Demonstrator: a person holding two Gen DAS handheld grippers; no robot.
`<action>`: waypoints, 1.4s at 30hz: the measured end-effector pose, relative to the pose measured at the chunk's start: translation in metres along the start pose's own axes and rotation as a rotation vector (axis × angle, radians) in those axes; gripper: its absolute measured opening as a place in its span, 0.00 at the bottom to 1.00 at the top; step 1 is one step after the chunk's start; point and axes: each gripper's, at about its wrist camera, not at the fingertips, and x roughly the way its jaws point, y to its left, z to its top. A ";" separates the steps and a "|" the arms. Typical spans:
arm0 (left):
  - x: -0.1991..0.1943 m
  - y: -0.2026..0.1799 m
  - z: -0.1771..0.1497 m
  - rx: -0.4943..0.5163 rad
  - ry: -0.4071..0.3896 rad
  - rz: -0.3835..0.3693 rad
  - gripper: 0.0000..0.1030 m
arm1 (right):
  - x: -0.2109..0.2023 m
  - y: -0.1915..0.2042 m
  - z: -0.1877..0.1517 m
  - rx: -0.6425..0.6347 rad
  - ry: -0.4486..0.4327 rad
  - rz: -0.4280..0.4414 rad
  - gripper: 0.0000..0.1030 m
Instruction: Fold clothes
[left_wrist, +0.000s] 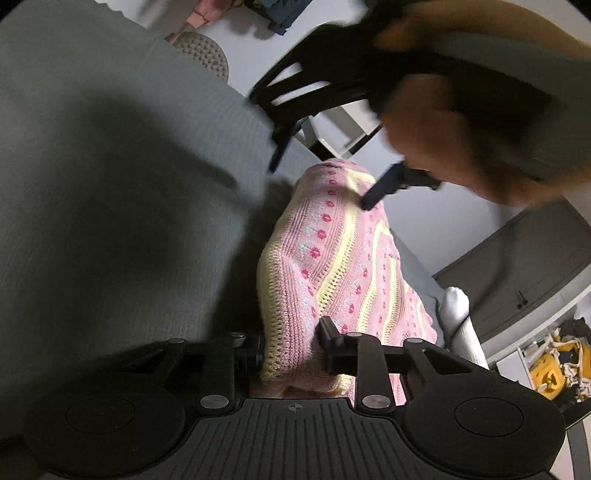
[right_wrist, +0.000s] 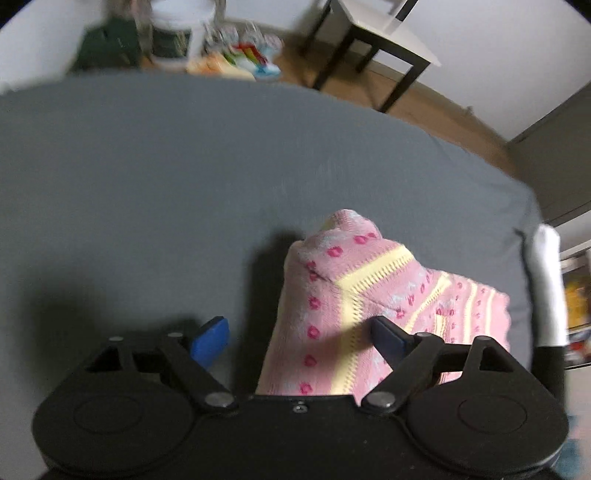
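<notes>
Left gripper is clamped on the near edge of the pink knit garment; cloth is bunched between its fingers. Right gripper stands apart, jaws wide, blue pads showing. The garment runs through the gap, but nothing pinches it there.

The garment w/ yellow stripes & pink dots is lifted in a peak above the grey bed, near the bed's right edge, trailing down towards that side. In the left view the right gripper's dark fingers reach to the far end of the cloth, blurred, so prob. moving.

Step in hand, as I read it: mid-fold or a lift to reposition; one end held, the other hand either about to grab or just let go. Can't tell which from this. Whatever follows needs the held edge kept taut so the knit doesn't sag, as it looks soft & stretchy.

Bed surface is flat grey sheet, mostly bare. Beyond the far edge: wood floor, a dark-legged table w/ white top, coloured clutter on the floor, white walls. A white-socked foot sits by the right edge.
</notes>
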 end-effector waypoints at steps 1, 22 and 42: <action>0.000 0.000 0.000 0.001 -0.002 -0.001 0.26 | 0.005 0.009 0.000 -0.013 0.005 -0.046 0.85; 0.007 -0.019 0.007 0.119 -0.104 -0.001 0.18 | -0.016 -0.032 0.008 0.040 0.068 0.081 0.27; -0.040 -0.075 0.028 0.575 -0.179 -0.024 0.18 | -0.035 -0.179 -0.018 0.182 0.107 0.647 0.28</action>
